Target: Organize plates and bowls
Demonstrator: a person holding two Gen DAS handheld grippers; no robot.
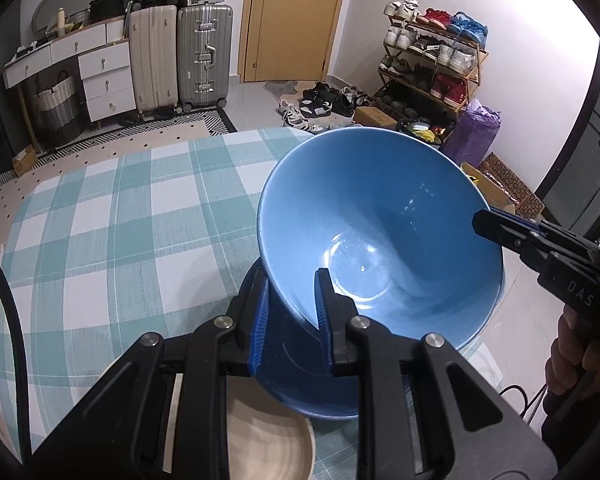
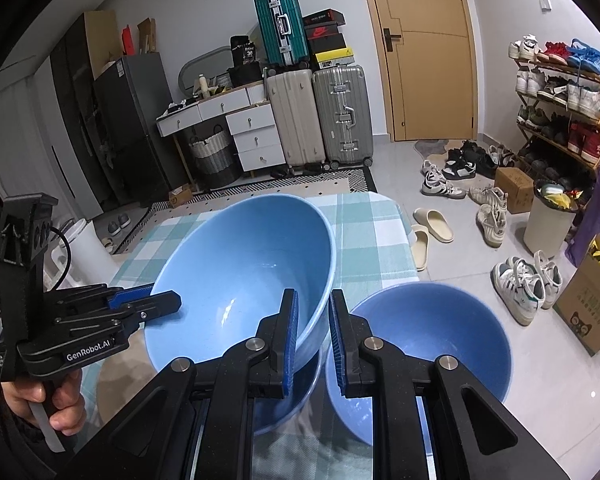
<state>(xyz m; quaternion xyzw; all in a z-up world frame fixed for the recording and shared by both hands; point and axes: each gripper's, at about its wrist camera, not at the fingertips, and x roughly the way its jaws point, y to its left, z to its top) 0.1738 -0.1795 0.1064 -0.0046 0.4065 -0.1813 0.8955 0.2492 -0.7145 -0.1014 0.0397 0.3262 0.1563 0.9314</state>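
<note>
A large blue bowl (image 1: 380, 216) hangs tilted above the table, over a second blue bowl (image 1: 300, 368). My left gripper (image 1: 290, 312) is shut on its near rim, one finger inside and one outside. My right gripper (image 2: 312, 332) holds the same bowl (image 2: 244, 280) at the opposite rim, with a gap showing between its pads. It also shows in the left wrist view (image 1: 496, 226); the left gripper shows in the right wrist view (image 2: 156, 300). Another blue bowl (image 2: 424, 348) sits at right, and one lies under the lifted bowl (image 2: 288, 404).
The table has a teal checked cloth (image 1: 120, 220). A beige plate (image 1: 268, 444) lies at the near edge under the left gripper. Beyond the table are suitcases (image 2: 320, 116), a shoe rack (image 2: 564, 108), loose shoes and a cardboard box (image 2: 592, 300) on the floor.
</note>
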